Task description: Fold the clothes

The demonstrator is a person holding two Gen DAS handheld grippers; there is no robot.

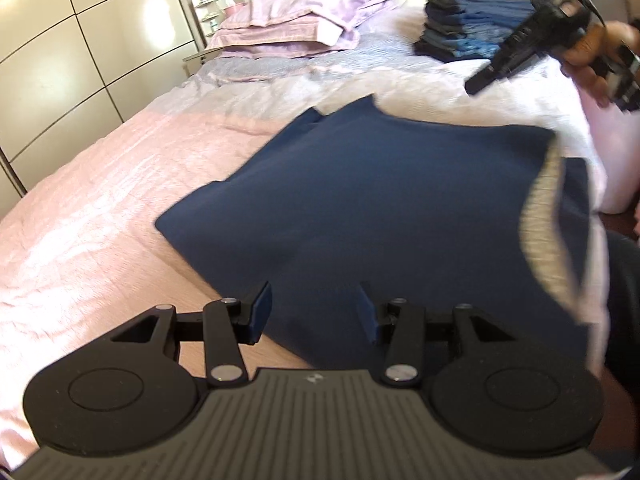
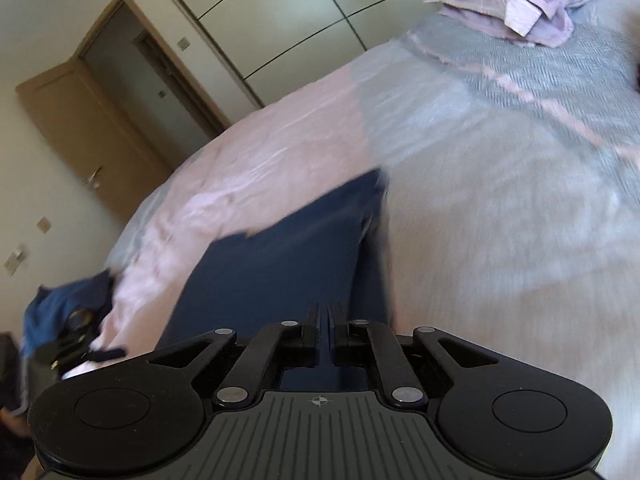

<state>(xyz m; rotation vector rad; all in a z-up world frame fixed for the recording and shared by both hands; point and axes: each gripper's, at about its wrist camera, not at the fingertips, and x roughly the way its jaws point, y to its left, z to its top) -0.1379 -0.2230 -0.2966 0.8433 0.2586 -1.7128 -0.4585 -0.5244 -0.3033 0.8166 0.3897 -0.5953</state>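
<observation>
I see a solid navy garment (image 1: 380,200) with a pale speckled inner band (image 1: 540,232) on my pink bedspread (image 1: 100,208), which turns grey herringbone with pink stripes near lilac pillows (image 1: 304,16). A stack of blue folded clothes (image 1: 472,20) shows mixed denim shades. Both claws are black.

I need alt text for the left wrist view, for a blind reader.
A folded navy garment lies on a pink bed, just beyond the open left gripper. The right gripper is raised above the bed's far side, near a stack of folded blue clothes.
</observation>
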